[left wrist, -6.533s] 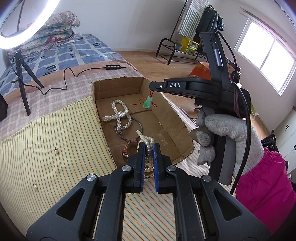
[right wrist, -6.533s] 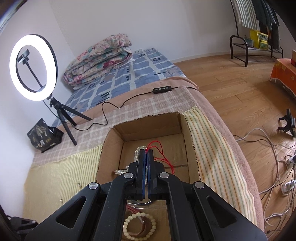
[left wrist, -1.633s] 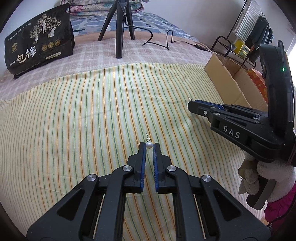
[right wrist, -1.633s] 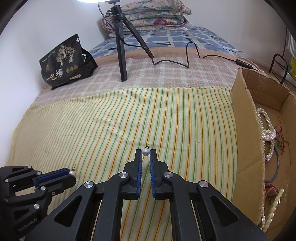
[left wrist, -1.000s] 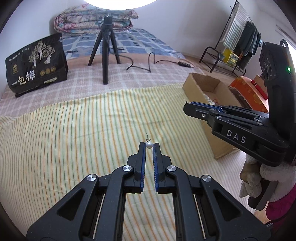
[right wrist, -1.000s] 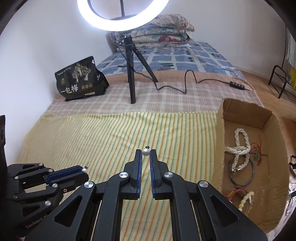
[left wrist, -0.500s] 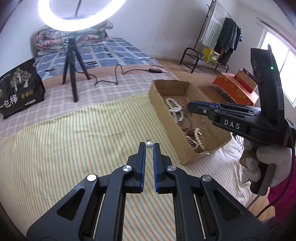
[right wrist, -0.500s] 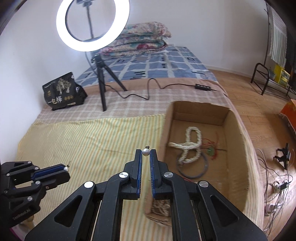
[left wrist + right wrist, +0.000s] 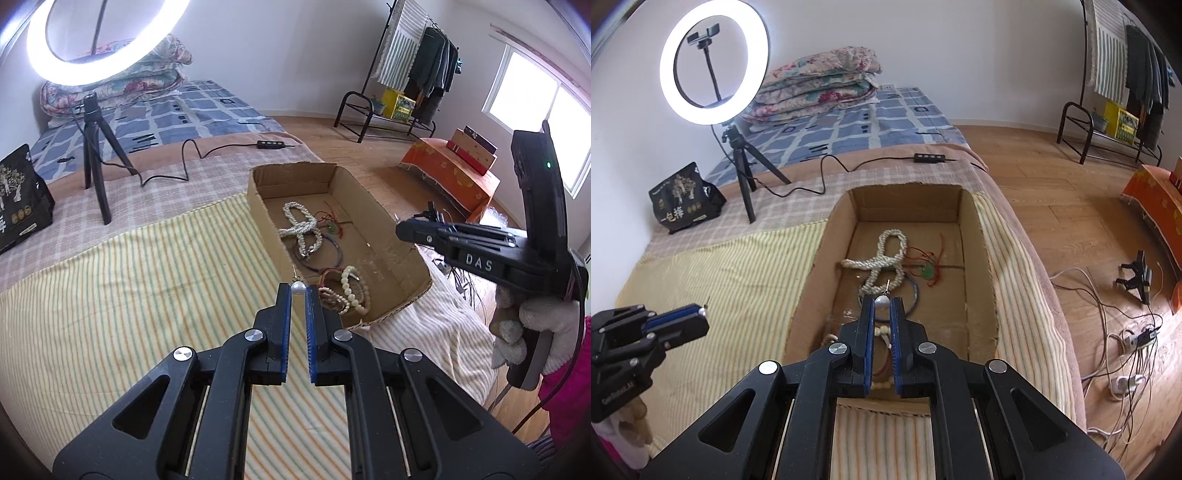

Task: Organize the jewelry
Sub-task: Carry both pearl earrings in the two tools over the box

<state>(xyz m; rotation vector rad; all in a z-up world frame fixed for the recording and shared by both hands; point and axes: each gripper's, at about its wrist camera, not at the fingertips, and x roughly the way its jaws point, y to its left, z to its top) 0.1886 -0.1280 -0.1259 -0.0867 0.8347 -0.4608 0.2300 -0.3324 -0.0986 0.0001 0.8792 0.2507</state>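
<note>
My left gripper (image 9: 297,290) is shut on a pearl earring (image 9: 297,287), held above the striped cloth just left of the cardboard box (image 9: 391,221). My right gripper (image 9: 882,303) is shut on a second pearl earring (image 9: 882,302), held over the inside of the box (image 9: 975,236). In the box lie a white pearl necklace (image 9: 884,254), a green pendant on red cord (image 9: 927,274), a dark bangle (image 9: 334,254) and beaded bracelets (image 9: 349,291). The left gripper also shows in the right wrist view (image 9: 701,312), and the right gripper shows in the left wrist view (image 9: 400,229).
A ring light on a tripod (image 9: 738,155) stands behind the striped cloth (image 9: 129,295), with a cable and remote (image 9: 929,158). A black snack bag (image 9: 683,206) sits at the far left. Floor, cables and a clothes rack (image 9: 406,74) lie to the right.
Both grippers have swung right with their earrings. The right one has come over the box; the left one now hangs near the box's left wall.
</note>
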